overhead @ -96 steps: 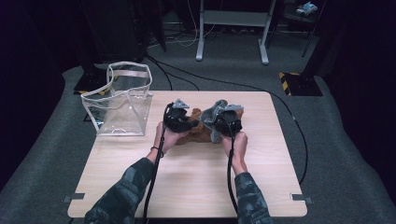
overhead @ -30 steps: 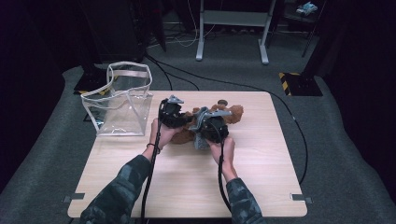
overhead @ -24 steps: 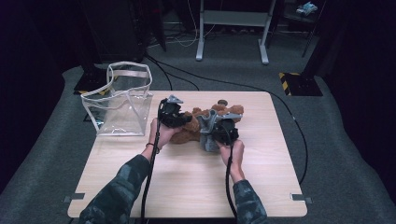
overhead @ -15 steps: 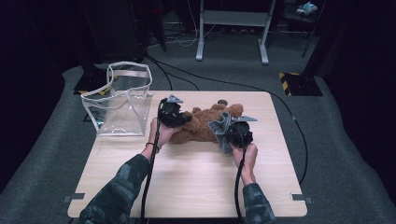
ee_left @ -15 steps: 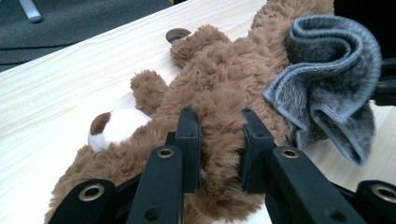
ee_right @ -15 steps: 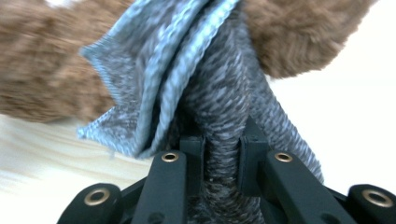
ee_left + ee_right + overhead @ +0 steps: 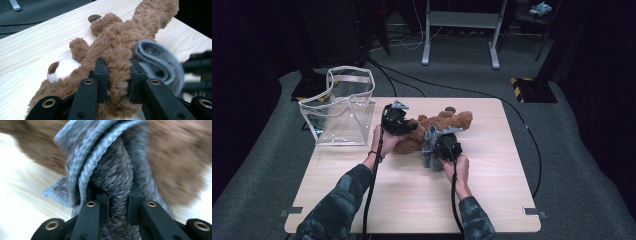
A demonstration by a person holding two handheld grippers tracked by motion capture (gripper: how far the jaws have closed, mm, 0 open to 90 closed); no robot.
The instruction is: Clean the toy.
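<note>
A brown teddy bear [image 7: 447,122] [image 7: 120,37] lies on the wooden table [image 7: 412,200], its white muzzle toward the left in the left gripper view. My left gripper [image 7: 411,128] [image 7: 117,67] is shut on a furry limb of the bear, and the pads press into the plush. A grey knitted cloth [image 7: 428,157] [image 7: 160,65] [image 7: 112,165] bunches against the bear's near side. My right gripper [image 7: 438,148] [image 7: 119,197] is shut on a twisted fold of that cloth, with blurred brown fur [image 7: 175,157] just behind it.
A clear plastic bag [image 7: 344,107] with a white rim stands open at the table's back left corner, close to my left hand. Cables trail from both grippers toward the near edge. Bare wood lies in front of and to the right of the bear.
My right gripper swung out to the right with the grey cloth, then came back left and a little lower beside the bear. The left gripper kept its place on the bear.
</note>
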